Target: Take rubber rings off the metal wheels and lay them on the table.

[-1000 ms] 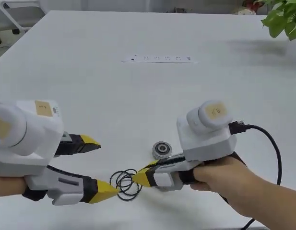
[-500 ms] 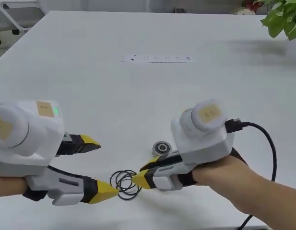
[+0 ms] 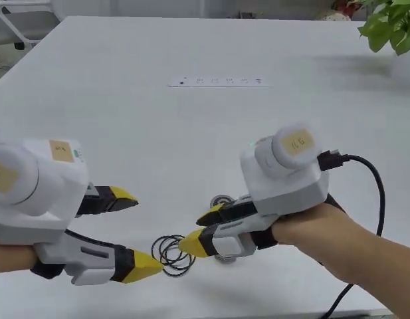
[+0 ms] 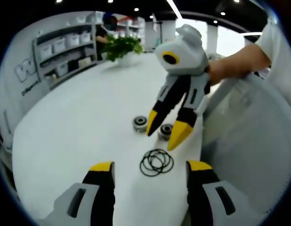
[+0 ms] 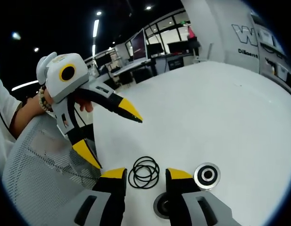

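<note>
A small heap of black rubber rings point(image 3: 171, 251) lies on the white table point(image 3: 191, 126), between the two grippers' tips. My left gripper point(image 3: 138, 231) is open, its yellow tips just left of the rings point(image 4: 156, 161). My right gripper point(image 3: 193, 232) is open too and points at the rings point(image 5: 144, 173) from the right, hovering just over them. Two metal wheels lie by the right gripper: one point(image 5: 207, 174) beside its jaw, the other point(image 5: 162, 205) low between its jaws. From the left gripper view both wheels point(image 4: 140, 123) point(image 4: 165, 131) sit behind the right gripper's tips.
A flat white strip with dark marks point(image 3: 221, 82) lies mid-table. A green plant point(image 3: 391, 26) stands at the far right corner. A black cable point(image 3: 374, 199) trails from the right gripper. A mesh chair back point(image 5: 37, 169) is near the table edge.
My right gripper has lifted and tilted a little, and its jaws stand wider apart. It now covers part of the wheel behind it. The left gripper and the rings have stayed put.
</note>
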### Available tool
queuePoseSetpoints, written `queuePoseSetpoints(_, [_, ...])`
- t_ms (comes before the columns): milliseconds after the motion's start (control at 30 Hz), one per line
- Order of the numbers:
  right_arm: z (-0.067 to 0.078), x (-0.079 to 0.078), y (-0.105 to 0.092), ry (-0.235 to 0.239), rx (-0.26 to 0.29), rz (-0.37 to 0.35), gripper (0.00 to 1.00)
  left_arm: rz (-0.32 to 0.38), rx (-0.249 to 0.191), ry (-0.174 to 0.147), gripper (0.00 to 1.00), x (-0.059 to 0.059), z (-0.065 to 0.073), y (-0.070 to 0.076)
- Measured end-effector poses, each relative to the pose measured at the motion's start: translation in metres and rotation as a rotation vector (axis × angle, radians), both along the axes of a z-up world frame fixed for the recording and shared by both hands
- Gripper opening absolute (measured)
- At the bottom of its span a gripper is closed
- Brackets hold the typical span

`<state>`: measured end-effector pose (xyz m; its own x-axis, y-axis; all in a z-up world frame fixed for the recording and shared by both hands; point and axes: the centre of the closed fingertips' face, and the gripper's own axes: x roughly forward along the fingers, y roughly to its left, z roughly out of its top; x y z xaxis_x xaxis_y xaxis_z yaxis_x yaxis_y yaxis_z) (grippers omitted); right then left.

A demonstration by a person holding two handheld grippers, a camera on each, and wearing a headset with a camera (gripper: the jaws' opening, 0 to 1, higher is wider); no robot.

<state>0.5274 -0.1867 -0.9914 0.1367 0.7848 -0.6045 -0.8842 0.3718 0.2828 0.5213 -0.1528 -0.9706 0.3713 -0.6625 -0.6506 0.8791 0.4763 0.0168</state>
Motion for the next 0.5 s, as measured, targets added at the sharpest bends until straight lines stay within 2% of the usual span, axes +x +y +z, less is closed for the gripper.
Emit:
queuePoseSetpoints(200, [0.007,-0.01,0.004,-0.054,-0.014,0.076,0.41,0.003,-0.011,-0.008,0.62,-0.001,0.003,-0.001])
queuePoseSetpoints(300, [0.013,-0.011,0.004,-0.059,0.002,0.084,0.44,0.007,-0.017,-0.01,0.63,-0.001,0.005,-0.001])
queuePoseSetpoints(400, [0.022,-0.01,0.003,-0.091,0.018,0.089,0.48,0.008,-0.016,-0.008,0.64,-0.005,0.005,0.0])
queuePoseSetpoints(500, [0.027,-0.009,0.002,-0.091,0.034,0.082,0.55,0.009,-0.021,-0.008,0.66,-0.008,0.006,0.0])
